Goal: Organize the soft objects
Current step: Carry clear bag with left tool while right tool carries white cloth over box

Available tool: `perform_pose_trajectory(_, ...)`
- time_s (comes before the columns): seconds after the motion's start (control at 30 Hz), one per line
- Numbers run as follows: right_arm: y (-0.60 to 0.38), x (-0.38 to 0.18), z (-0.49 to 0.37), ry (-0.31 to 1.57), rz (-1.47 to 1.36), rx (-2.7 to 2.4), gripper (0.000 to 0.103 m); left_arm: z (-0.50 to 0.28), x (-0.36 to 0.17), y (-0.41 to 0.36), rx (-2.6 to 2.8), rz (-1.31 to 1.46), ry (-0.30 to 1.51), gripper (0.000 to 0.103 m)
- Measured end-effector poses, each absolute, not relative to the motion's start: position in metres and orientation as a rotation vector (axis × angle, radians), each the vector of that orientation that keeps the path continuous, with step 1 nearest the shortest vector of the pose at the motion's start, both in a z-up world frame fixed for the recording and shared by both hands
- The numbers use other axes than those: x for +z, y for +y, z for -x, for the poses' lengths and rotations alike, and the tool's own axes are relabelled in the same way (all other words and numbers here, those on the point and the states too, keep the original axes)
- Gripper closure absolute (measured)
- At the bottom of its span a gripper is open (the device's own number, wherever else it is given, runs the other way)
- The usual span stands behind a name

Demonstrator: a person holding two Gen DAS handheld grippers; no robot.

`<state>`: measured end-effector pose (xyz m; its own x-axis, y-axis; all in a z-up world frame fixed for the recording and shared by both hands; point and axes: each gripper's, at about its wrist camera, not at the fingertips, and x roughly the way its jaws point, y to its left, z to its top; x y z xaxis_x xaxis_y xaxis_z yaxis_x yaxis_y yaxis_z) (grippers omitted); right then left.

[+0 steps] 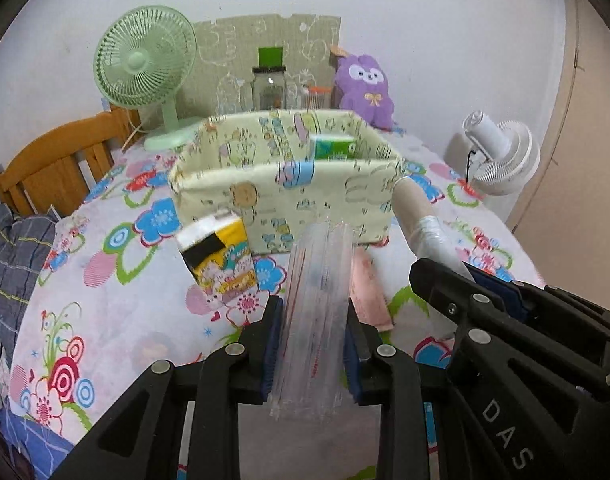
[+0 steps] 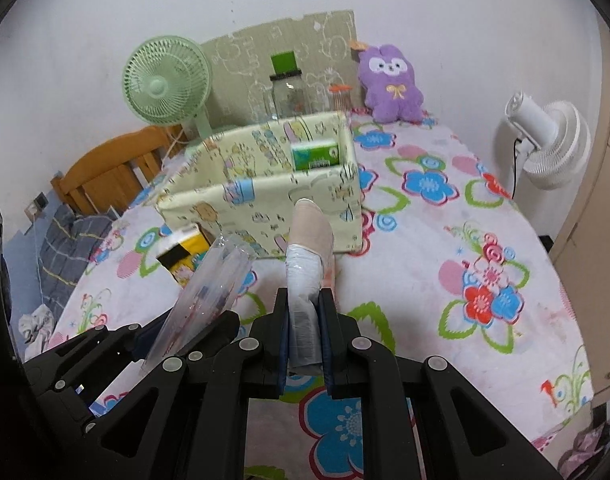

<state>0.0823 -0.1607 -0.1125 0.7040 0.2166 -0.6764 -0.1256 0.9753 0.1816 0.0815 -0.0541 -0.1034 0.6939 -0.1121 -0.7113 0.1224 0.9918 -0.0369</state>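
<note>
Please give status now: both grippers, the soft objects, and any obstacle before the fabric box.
Left gripper shut on clear packet. Right gripper shut on wrapped roll. Yellow tissue pack before fabric box.

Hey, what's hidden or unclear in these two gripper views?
- Fabric box floor: both views, its front wall hides it.
- Green pack lower part: behind the same wall.
- Pink item: left view, mostly behind the clear packet.
- Yellow pack print: blurred.
</note>
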Motion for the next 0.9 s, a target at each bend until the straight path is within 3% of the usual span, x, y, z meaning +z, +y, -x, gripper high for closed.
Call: perform_pose_trajectory(0.9, -0.157, -0.038, -0.082, 0.662, -0.107, 0.221, 0.087, -0.085, -0.035, -0.049, -0.131, 0.003, 0.676, 0.076)
